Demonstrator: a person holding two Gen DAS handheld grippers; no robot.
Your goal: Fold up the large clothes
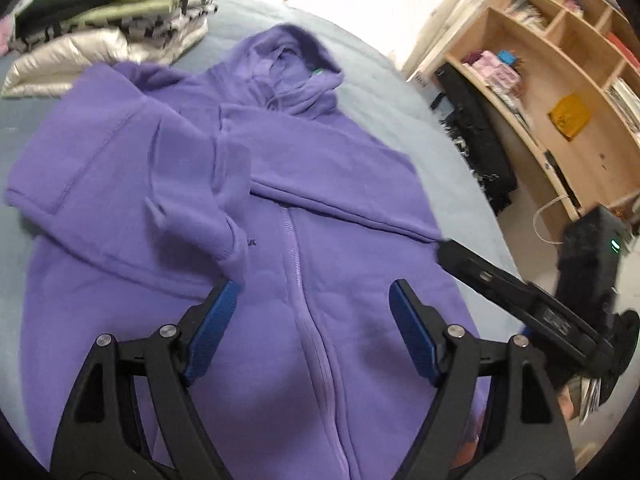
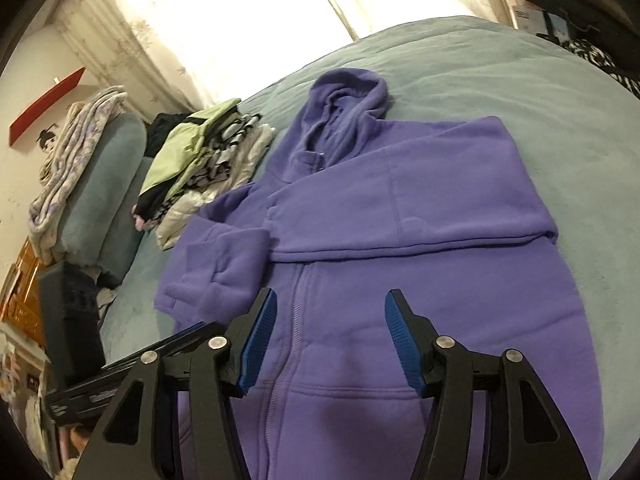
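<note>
Hovering over purple hoodie (image 1: pixel 320 184) on bed (image 2: pixel 500 80), sleeves folded across chest; both grippers (image 1: pixel 314 328) (image 2: pixel 328 340) have jaws apart, empty. Best: pinch hem at 6 o'clock, fold evenly toward hood.

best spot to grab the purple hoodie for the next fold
Judging by how it lies, grip the hoodie at its bottom hem, one open gripper either side of the zipper, coming from the near edge. Both sleeves already lie folded across the chest, so lifting the hem toward the hood should halve it.
</note>
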